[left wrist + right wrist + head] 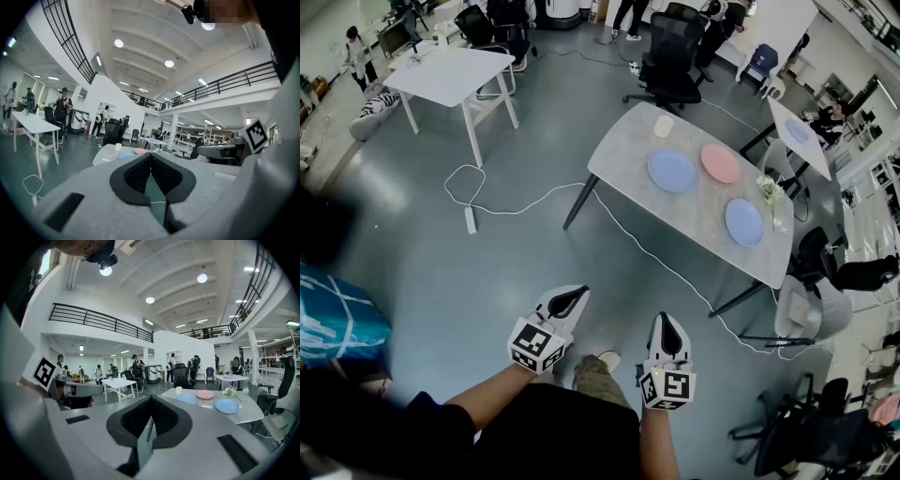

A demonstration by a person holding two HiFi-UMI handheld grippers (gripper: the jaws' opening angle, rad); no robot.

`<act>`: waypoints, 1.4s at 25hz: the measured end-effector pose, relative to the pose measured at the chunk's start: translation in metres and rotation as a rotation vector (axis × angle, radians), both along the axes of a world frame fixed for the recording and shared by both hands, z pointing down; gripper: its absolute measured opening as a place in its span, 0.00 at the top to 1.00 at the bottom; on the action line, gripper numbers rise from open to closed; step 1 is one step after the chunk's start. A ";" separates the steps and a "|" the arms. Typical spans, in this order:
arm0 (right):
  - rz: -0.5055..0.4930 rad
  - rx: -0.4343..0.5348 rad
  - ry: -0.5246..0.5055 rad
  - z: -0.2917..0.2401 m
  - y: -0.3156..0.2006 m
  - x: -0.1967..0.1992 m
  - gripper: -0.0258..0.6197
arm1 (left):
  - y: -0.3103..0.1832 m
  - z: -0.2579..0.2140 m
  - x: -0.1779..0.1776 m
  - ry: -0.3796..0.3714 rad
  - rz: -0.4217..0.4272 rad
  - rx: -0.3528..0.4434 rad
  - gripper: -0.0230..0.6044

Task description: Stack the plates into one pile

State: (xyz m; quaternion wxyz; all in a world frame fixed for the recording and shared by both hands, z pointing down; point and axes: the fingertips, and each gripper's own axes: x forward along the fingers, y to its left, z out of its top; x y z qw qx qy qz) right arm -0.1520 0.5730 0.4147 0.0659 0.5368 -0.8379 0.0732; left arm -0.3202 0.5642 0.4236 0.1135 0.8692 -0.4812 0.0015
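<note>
Three plates lie apart on a grey marbled table [628,150]: a blue plate [672,171] near its middle, a pink plate [720,163] beyond it, and a second blue plate [743,222] toward the right end. The right gripper view shows the same plates far ahead: blue plate [186,399], pink plate [205,394], blue plate [227,405]. My left gripper [577,292] and right gripper [666,323] hang over the floor, well short of the table. Both are shut with nothing between the jaws, seen also as left gripper [150,154] and right gripper [151,398].
A white cup [664,126] stands at the table's far corner and a small vase of flowers [770,191] near its right edge. A white cable [516,204] runs across the floor under the table. A white table [455,75], office chairs [673,52] and standing people are further off.
</note>
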 end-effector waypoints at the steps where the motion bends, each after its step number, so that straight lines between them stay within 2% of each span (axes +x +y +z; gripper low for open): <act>1: 0.000 0.004 -0.013 -0.002 -0.004 0.009 0.94 | -0.005 0.000 0.010 0.000 -0.002 0.000 0.94; 7: -0.027 0.055 -0.065 -0.021 -0.036 0.071 0.94 | -0.040 -0.008 0.072 -0.020 -0.022 0.031 0.94; 13: -0.022 0.007 -0.096 -0.004 -0.065 0.123 0.94 | -0.070 -0.011 0.115 -0.017 -0.073 0.023 0.94; 18: -0.046 -0.019 -0.148 0.009 -0.081 0.146 0.94 | -0.086 -0.004 0.143 -0.025 -0.094 0.005 0.94; 21: -0.061 -0.018 -0.154 0.014 -0.088 0.155 0.94 | -0.097 0.004 0.156 -0.037 -0.095 -0.019 0.94; 24: -0.027 -0.013 -0.114 0.016 -0.104 0.161 0.94 | -0.114 0.009 0.161 -0.025 -0.093 -0.027 0.94; 29: -0.015 -0.027 -0.087 0.015 -0.137 0.165 0.94 | -0.156 0.015 0.177 -0.015 -0.040 -0.033 0.93; 33: -0.107 -0.042 -0.139 0.020 -0.167 0.142 0.94 | -0.196 0.034 0.176 -0.001 -0.013 -0.065 0.93; 35: -0.154 -0.041 -0.134 0.022 -0.188 0.129 0.94 | -0.222 0.041 0.170 0.011 -0.016 -0.073 0.93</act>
